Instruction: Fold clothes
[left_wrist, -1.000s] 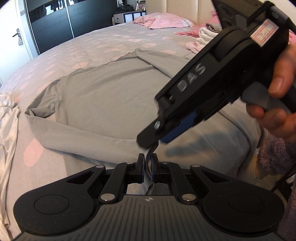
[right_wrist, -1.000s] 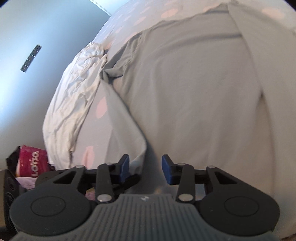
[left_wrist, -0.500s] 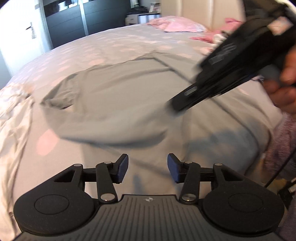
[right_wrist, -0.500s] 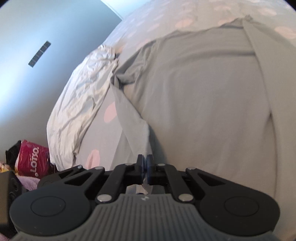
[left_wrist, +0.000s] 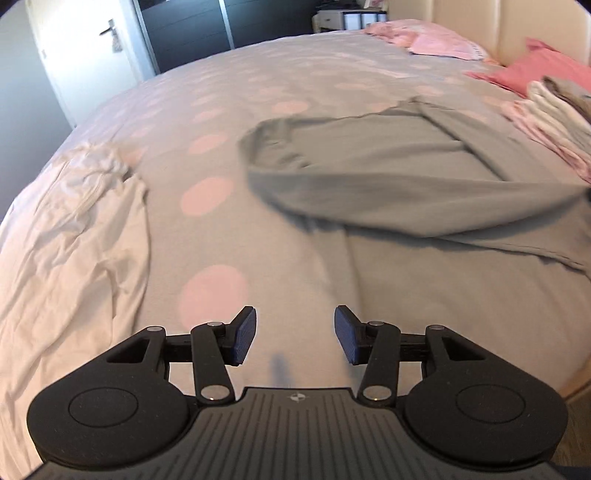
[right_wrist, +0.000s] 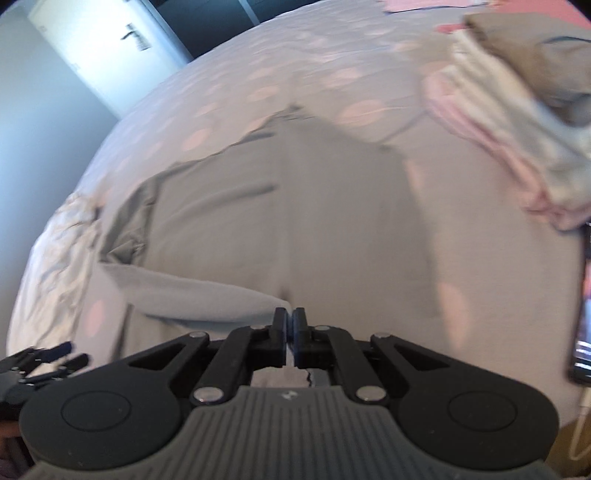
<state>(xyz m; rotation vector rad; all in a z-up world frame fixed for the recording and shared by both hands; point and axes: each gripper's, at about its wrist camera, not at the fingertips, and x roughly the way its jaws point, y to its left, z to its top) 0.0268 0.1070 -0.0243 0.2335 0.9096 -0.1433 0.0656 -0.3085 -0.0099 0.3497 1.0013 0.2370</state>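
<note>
The grey top (left_wrist: 399, 177) lay spread across the dotted bed cover (left_wrist: 221, 110), part of it lifted off the bed toward the right edge of my left wrist view. My left gripper (left_wrist: 294, 339) hung over bare cover with its jaws wide apart and nothing between them. A crumpled white garment (left_wrist: 74, 236) lay well to the left, a stack of folded clothes (left_wrist: 554, 114) to the right.

In the right wrist view my right gripper (right_wrist: 290, 334) was clamped tight on the grey top's fabric, which ran taut away from the fingers. To fold it well, I judged I should carry the pinched edge across level and low, keeping the cloth stretched so the crease falls straight, and bring the free left gripper to steady the fold.
</note>
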